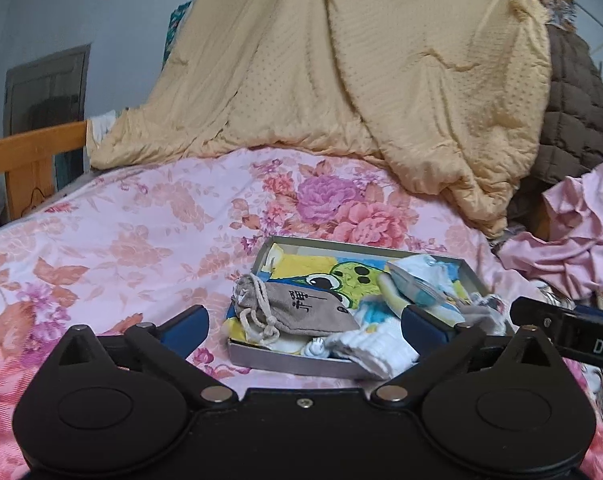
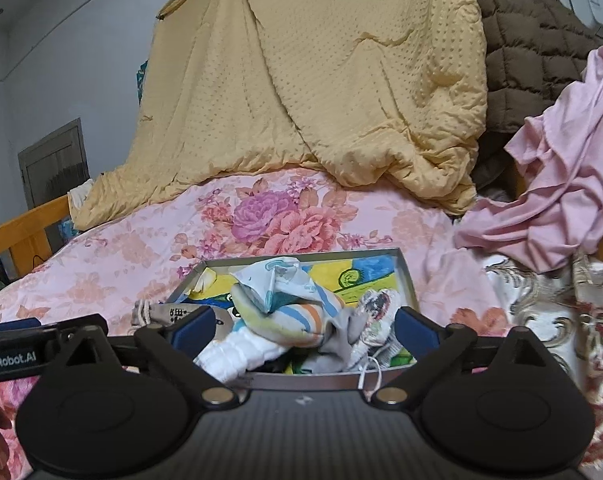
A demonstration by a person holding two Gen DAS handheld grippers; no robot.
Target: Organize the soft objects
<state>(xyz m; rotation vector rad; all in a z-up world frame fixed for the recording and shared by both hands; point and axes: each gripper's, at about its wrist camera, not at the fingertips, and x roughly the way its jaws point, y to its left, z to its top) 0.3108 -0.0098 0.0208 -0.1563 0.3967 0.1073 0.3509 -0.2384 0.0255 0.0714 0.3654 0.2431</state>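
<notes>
Sitting on the floral bedspread (image 1: 133, 240): a shallow tray (image 1: 293, 362) holding a grey pouch (image 1: 301, 308), white socks (image 1: 377, 344) and a striped cloth (image 2: 293, 312). Hovering before it, left gripper (image 1: 305, 326) and right gripper (image 2: 304, 326), jaws spread wide, gripping nothing. Lying behind: yellow quilt (image 1: 341, 80), pink cloth (image 2: 561, 184).

— From my seat, the tray (image 2: 405, 276) loses its near rim behind the right gripper (image 2: 304, 325). What's under the white socks (image 2: 237, 354)?

— I can't tell. The grey pouch (image 1: 301, 307) has print too small for me to read, and the pink cloth (image 1: 581, 236) runs off the frame's right edge.
</notes>
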